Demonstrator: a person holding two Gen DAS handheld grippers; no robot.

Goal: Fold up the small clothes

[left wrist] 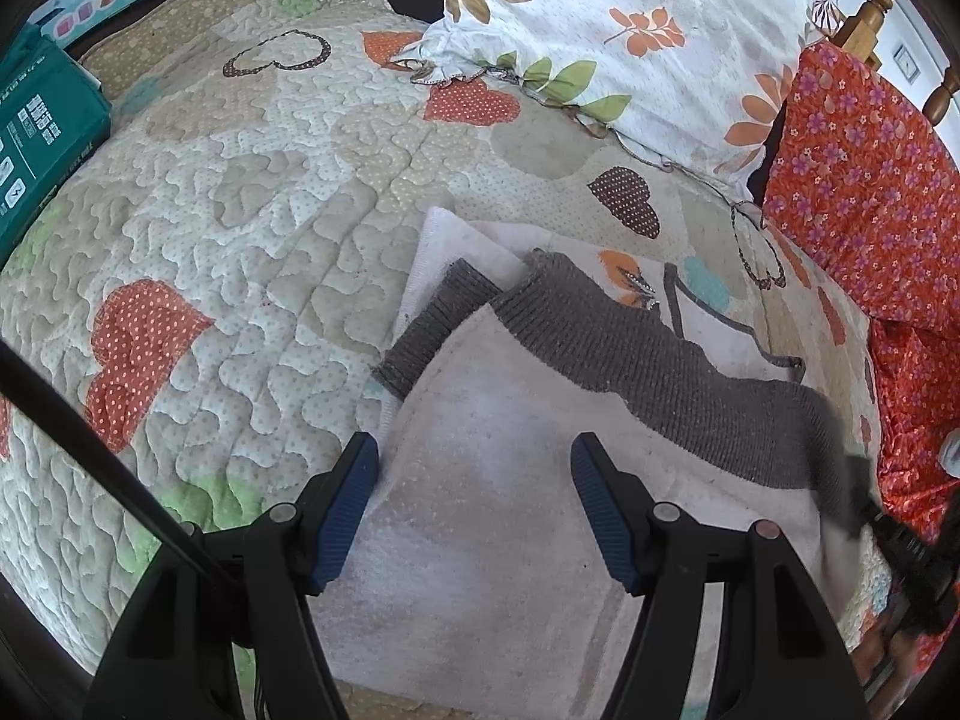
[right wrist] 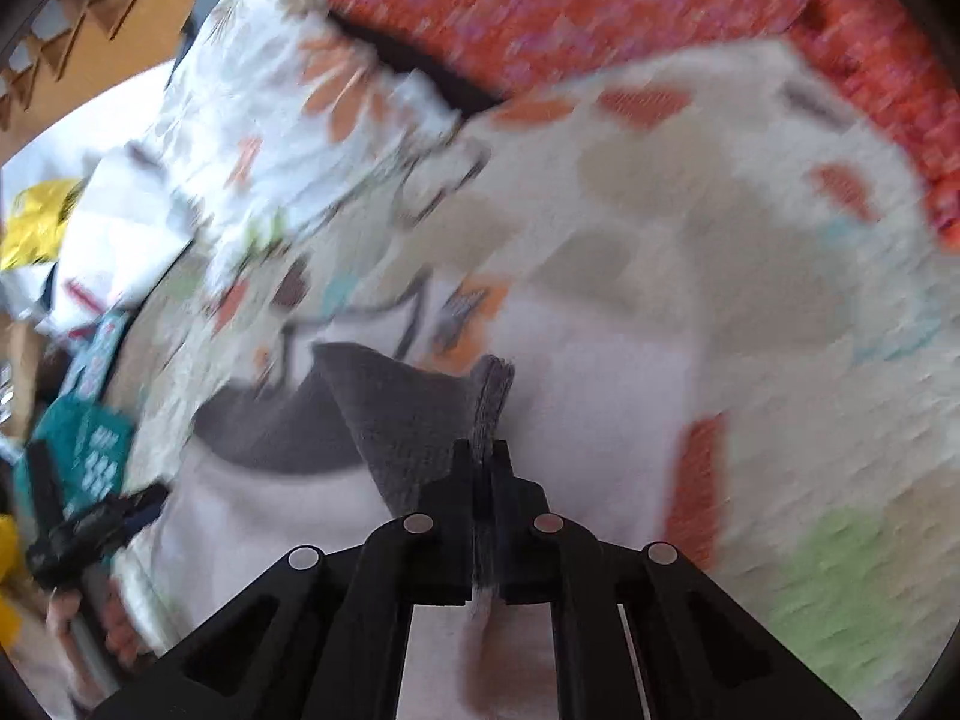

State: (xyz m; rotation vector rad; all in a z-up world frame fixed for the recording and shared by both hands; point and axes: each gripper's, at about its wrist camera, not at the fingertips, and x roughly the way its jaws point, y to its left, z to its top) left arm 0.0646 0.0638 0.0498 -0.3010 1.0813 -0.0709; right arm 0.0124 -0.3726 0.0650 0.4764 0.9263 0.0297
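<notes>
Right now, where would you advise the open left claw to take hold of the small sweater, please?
Probably the loose grey sleeve cuff. It lies flat on the sweater, its end jutting over the left edge onto the quilt. Come from the left, low, across its width. The right claw already pinches the grey hem band.

You are in a home bedroom, working on a bed. A quilt (left wrist: 252,192) with patchwork hearts covers it, a pillow (left wrist: 636,42) in a leaf print lies at its head, and a red floral cloth (left wrist: 864,180) is bunched beside that. A turned wooden bedpost (left wrist: 870,18) rises behind (a light switch sits on the wall past it). Boxes (left wrist: 42,138) rest at the far edge.
</notes>
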